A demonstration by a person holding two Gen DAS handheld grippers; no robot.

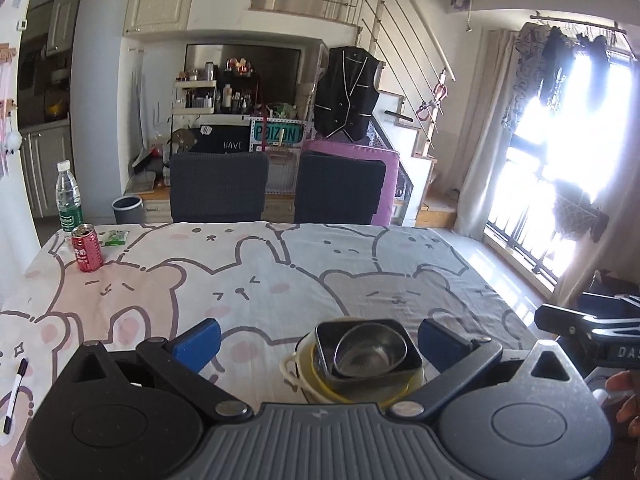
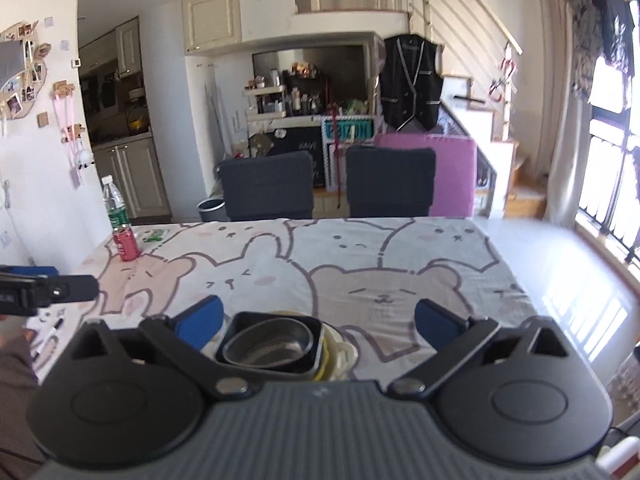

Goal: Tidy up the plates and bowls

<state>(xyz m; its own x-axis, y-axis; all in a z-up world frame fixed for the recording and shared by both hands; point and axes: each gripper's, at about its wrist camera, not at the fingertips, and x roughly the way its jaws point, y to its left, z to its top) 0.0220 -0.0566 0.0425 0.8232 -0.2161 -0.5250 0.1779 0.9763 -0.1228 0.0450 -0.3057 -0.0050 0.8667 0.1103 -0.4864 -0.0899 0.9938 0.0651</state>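
A stack of dishes stands on the table's near edge: a round steel bowl (image 1: 370, 350) inside a dark square bowl (image 1: 400, 330), on a yellow plate (image 1: 404, 390) and a cream two-handled dish (image 1: 290, 366). The left gripper (image 1: 320, 342) is open and empty, its blue fingertips (image 1: 198, 342) either side of the stack, above it. In the right wrist view the same steel bowl (image 2: 268, 346), square bowl (image 2: 314, 328) and cream dish (image 2: 340, 350) sit low left of centre. The right gripper (image 2: 318, 320) is open and empty above them.
A bear-print cloth (image 1: 260, 280) covers the table. A red can (image 1: 87, 248), a water bottle (image 1: 68, 200) and a green packet (image 1: 114, 237) stand at the far left corner. A marker pen (image 1: 15, 394) lies near left. Two dark chairs (image 1: 218, 186) stand behind the table.
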